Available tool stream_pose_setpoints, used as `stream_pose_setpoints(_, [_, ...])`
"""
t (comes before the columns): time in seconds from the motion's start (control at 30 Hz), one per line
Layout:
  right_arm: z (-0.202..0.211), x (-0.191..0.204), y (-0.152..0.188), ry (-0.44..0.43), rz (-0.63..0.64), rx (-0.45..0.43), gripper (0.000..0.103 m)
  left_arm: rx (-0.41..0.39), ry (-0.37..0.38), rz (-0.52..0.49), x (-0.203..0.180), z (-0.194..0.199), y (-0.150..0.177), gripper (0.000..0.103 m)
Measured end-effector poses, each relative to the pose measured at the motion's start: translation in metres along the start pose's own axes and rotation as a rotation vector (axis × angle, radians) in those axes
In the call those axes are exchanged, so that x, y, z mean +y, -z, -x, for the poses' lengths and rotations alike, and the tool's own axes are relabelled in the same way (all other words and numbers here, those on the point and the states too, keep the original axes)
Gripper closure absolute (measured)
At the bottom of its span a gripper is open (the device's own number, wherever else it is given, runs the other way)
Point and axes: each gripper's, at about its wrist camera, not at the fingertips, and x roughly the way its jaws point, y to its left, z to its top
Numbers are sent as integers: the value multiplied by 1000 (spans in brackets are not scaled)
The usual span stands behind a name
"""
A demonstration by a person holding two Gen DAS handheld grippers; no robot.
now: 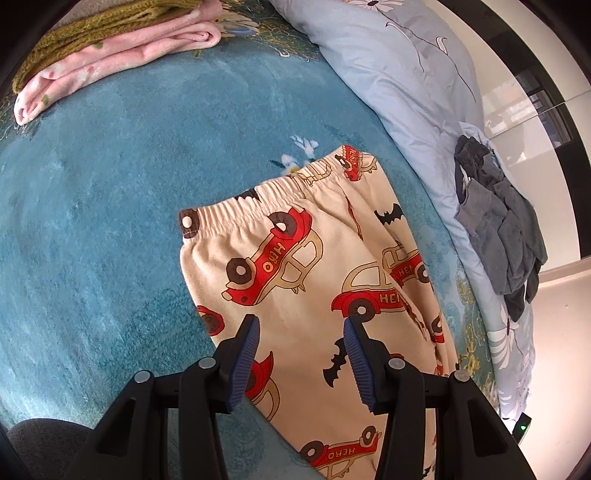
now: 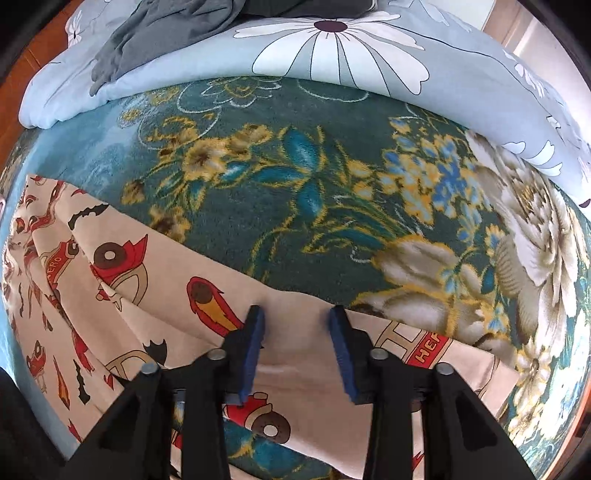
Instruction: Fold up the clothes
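Hidden or cut off: the lower legs of the pyjama trousers [image 1: 314, 280] are lost behind the claw frames and past the picture edge in both wrist views; whether either claw touches the cloth cannot be told.
Hard to make out: the grey garments [image 1: 498, 229] are seen only as a crumpled heap, so their kind and number cannot be told.
Writing: the word "HERO" is printed on the red cartoon cars of the trousers, read in both views; no other writing can be read.
Task's thing: one pair of cream trousers, with red cars and black bats, is laid flat on the teal flowered blanket [image 1: 110, 192] of the bed, its elastic waistband away from the left claw.
Left claw [image 1: 301, 325]: its jaws are held wide apart above the trouser seat, with nothing between them.
Right claw [image 2: 297, 314]: its jaws are held wide apart over the far edge of a trouser leg, with nothing gripped.
Folded items: two are stacked at the far corner, a pink fleece garment [image 1: 110, 62] under an olive knitted garment [image 1: 92, 26].
Bedding: one pale blue daisy-print duvet [image 2: 332, 48] is bunched along the blanket's edge, with the grey heap on it.
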Motion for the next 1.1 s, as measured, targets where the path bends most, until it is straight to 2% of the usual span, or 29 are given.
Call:
stream_pose_setpoints(0.13, [9, -1, -9, 29, 9, -22, 100, 3, -2, -1, 0, -1, 0, 52])
stream_pose_setpoints(0.37, [50, -16, -69, 156, -93, -209, 100, 8, -15, -15, -1, -3, -1, 52])
stream_pose_setpoints(0.43, [42, -13, -99, 141, -110, -196, 100, 9, -17, -14, 0, -3, -1, 52])
stream_pose_setpoints(0.5, [31, -8, -107, 154, -105, -176, 100, 10, -16, -6, 3, -2, -1, 52])
stream_pose_setpoints(0.57, [31, -6, -104, 151, -109, -165, 99, 12, -12, 3, 6, -2, -2, 52])
stream_pose_setpoints(0.63, [40, -9, -103, 105, -113, -201, 96, 14, -7, 14, 8, -2, -2, 52])
stream_pose_setpoints(0.67, [48, -12, -102, 85, -116, -222, 83, 15, -4, 18, 9, -2, -3, 52])
stream_pose_setpoints(0.7, [56, -18, -100, 67, -119, -244, 66, 16, -1, 20, 8, -3, -3, 52])
stream_pose_setpoints(0.73, [65, -25, -97, 49, -122, -266, 61, 16, 2, 21, 8, -3, -3, 52])
stream_pose_setpoints(0.83, [83, -63, -77, 49, -176, -297, 61, 17, 7, 12, 5, -4, -3, 52])
stream_pose_setpoints(0.9, [74, -97, -59, 37, -259, -256, 61, 18, 7, 1, 3, -5, -2, 52])
stream_pose_setpoints(1.0, [39, -132, -18, 25, -379, -112, 60, 24, 3, -17, -1, -7, -2, 52])
stream_pose_setpoints(1.1, [27, -133, -6, 12, -430, -91, 60, 28, -14, -39, -5, -7, 0, 52])
